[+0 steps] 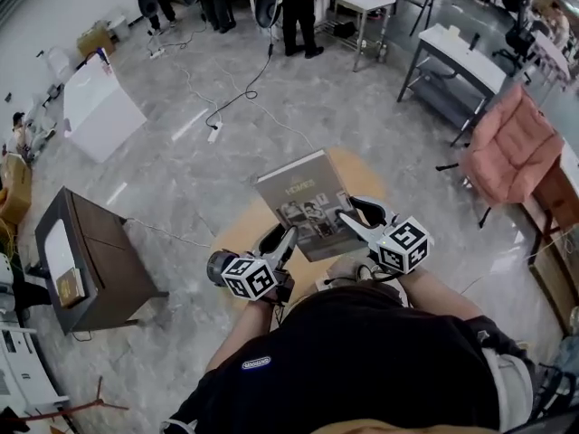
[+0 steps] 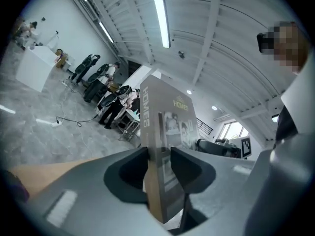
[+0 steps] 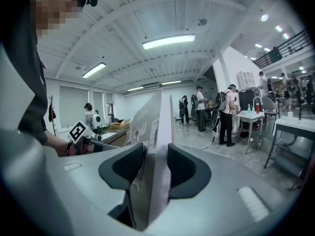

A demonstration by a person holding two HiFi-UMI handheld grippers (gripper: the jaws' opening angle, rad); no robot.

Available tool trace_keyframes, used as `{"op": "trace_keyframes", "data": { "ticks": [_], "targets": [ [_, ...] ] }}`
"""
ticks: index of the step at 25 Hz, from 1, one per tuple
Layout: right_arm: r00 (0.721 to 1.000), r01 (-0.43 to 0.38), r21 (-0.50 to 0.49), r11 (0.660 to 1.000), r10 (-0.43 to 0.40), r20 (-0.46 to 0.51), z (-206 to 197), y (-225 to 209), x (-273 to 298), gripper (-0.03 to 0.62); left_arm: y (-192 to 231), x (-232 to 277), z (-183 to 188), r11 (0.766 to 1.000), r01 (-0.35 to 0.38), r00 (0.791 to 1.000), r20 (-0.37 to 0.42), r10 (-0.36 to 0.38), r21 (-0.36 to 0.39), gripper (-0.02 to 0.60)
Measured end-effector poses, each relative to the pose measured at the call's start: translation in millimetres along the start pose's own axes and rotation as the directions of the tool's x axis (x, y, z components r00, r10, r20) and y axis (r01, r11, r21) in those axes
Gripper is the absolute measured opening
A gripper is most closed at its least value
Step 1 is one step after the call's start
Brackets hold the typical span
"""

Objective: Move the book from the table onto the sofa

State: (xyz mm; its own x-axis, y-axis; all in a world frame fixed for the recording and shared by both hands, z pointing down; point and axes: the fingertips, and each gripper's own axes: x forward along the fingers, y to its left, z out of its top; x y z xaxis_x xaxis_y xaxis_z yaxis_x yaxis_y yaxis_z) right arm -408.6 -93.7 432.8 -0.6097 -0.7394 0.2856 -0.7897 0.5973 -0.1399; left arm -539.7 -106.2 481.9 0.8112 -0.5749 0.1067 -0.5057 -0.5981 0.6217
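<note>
The left claw (image 1: 282, 239) and the right claw (image 1: 349, 217) are each clamped on the book (image 1: 301, 199), which is tilted above the desk (image 1: 237, 231) — mid-carry, I'd say. Next comes a turn right toward the pink seat (image 1: 511, 143).

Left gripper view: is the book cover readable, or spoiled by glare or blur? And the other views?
Left gripper view: the book shows its title clearly, no glare from the ceiling light, fisheye bending at the edges. Right gripper view: book nearly edge-on, cover dim and soft. Head view: evenly lit, cover small but clear.
</note>
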Motion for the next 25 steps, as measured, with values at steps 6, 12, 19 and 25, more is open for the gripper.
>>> {"op": "trace_keyframes", "data": {
  "ticks": [6,12,19,25],
  "targets": [
    [0.991,0.110,0.041,0.993,-0.112,0.068,-9,-20,-54,0.181,-38,31,-18,0.994,0.107,0.992,-0.068,-0.106,0.015,0.147],
    [0.973,0.181,0.102,0.978,-0.193,0.124,-32,-83,-139,0.179,-101,105,-59,0.983,0.171,0.977,-0.142,-0.161,0.060,0.147],
    [0.943,0.255,0.189,0.948,-0.287,0.170,-42,-115,-209,0.179,-160,147,-81,0.967,0.243,0.954,-0.199,-0.224,0.074,0.141],
    [0.926,0.270,0.236,0.934,-0.319,0.201,-71,-191,-299,0.178,-231,230,-126,0.951,0.276,0.940,-0.247,-0.237,0.139,0.138]
  ]
}}
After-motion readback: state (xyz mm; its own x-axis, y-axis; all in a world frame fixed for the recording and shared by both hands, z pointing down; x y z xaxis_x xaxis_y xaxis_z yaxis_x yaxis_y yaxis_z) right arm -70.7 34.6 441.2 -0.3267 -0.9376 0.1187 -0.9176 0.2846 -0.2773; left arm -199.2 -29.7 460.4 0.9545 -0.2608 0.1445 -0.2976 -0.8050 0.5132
